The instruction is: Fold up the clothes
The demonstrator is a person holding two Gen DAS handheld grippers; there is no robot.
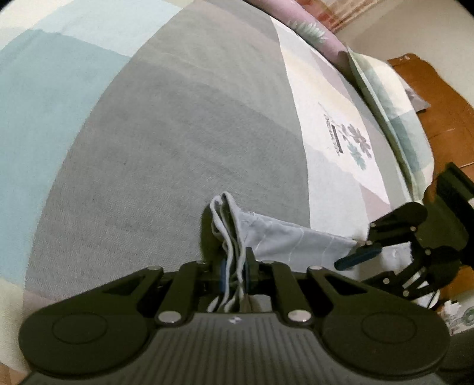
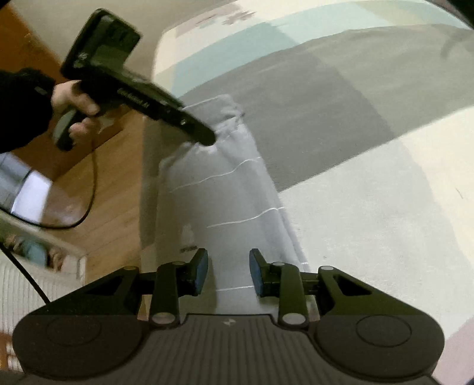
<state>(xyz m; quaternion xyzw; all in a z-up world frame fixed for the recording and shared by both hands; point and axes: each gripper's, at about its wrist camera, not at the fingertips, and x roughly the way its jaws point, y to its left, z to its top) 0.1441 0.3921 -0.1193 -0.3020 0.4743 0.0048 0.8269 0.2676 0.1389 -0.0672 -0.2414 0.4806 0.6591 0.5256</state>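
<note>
Folding pale-blue garment (image 2: 219, 189) at bed (image 1: 148, 133) edge
Left gripper (image 1: 235, 271) jaws clamping bunched hem; right gripper (image 2: 228, 272) jaws hanging apart over garment, gripping nothing.

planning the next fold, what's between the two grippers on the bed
The pale blue garment spans from the left gripper, shut on its bunched edge, to the open right gripper; right wrist view shows it.

The wide grey panel of the bedspread (image 1: 177, 133) lies bare, open for a gripper to sweep across. Along its far edge a pillow (image 1: 391, 118) and a pink floral quilt (image 1: 299, 26) block the way. The light garment (image 2: 225, 189) stretches along the bed's edge, with wooden floor (image 2: 112, 207) just beyond
</note>
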